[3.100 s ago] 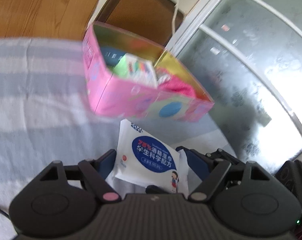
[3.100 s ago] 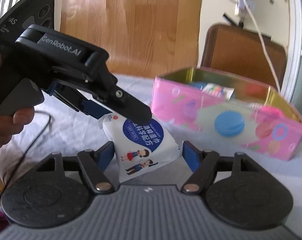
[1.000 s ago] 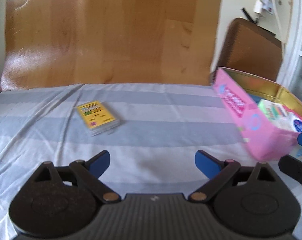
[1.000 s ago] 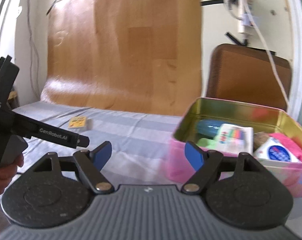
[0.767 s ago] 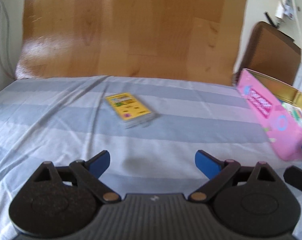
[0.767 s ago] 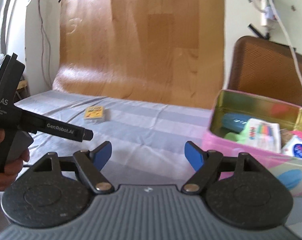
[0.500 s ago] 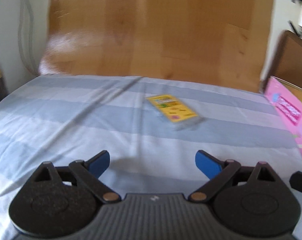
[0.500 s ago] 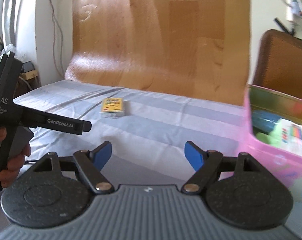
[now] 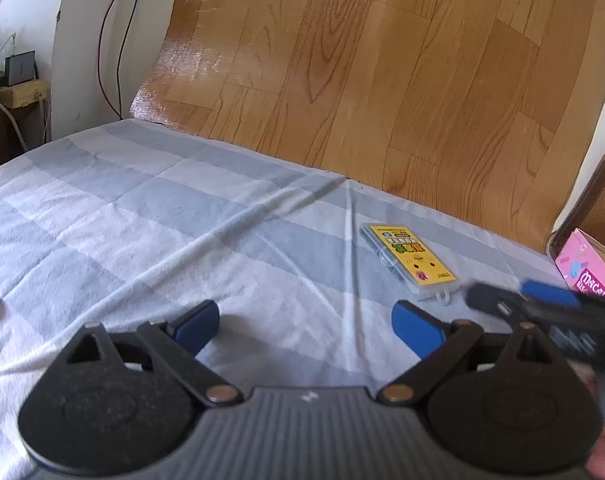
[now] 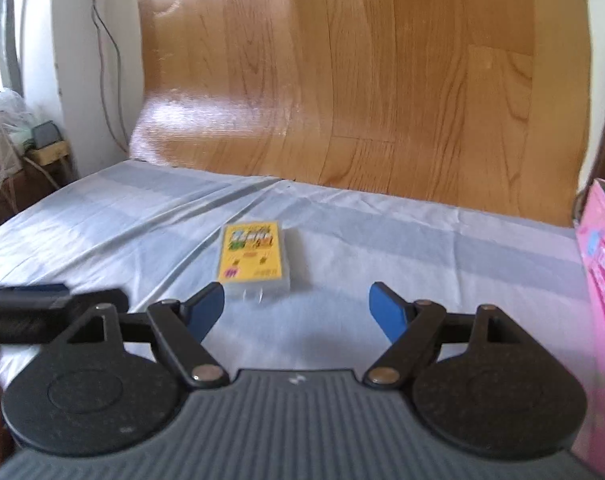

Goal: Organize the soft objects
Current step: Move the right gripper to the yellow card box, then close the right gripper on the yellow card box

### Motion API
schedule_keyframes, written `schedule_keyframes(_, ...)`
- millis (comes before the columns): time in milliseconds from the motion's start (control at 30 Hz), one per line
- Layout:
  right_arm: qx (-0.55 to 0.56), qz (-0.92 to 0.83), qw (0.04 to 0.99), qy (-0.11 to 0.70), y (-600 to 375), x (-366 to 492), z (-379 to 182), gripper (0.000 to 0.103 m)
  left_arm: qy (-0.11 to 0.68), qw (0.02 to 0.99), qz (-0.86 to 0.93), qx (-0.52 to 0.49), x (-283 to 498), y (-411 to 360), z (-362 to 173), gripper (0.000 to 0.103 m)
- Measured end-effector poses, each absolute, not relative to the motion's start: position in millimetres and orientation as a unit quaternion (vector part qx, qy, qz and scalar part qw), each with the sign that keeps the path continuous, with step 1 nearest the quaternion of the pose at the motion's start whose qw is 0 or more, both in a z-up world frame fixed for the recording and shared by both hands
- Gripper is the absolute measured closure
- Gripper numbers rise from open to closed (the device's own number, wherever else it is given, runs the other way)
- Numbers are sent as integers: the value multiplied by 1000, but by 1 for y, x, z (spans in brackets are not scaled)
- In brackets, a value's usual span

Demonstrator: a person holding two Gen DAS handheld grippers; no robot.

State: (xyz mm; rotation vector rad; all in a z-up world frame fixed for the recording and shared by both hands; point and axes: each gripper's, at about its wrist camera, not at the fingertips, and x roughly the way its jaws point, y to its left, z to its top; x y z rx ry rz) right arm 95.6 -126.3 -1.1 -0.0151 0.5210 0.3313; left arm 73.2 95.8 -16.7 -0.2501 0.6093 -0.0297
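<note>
A flat yellow packet in a clear wrapper lies on the blue-and-white striped cloth. My left gripper is open and empty, with the packet ahead of it and to the right. My right gripper is open and empty too, and the packet lies just beyond its fingertips, slightly left of centre. The pink tin box stands at the far right edge of both views; its contents are out of sight. The right gripper's tip reaches in beside the packet in the left wrist view.
A curved wood-pattern sheet rises behind the cloth. A brown chair back stands behind the tin. Cables and a small wooden stand are at the far left, off the cloth's edge. A hand holds the right gripper.
Both grippers have swung left, away from the pink tin, which now sits at the right edge. The yellow packet has come nearer, and the right gripper now faces it closely.
</note>
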Motion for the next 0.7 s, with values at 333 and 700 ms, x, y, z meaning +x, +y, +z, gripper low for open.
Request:
schedule_keyframes(333,-26,171,942,288,-92,132,-10,22,299,946,-15,-123,75,95,-18,7)
schedule_keyframes(700,-50,192,938,286,-115,96,-3,86,300,946,-14,-119,75,95,-19,6)
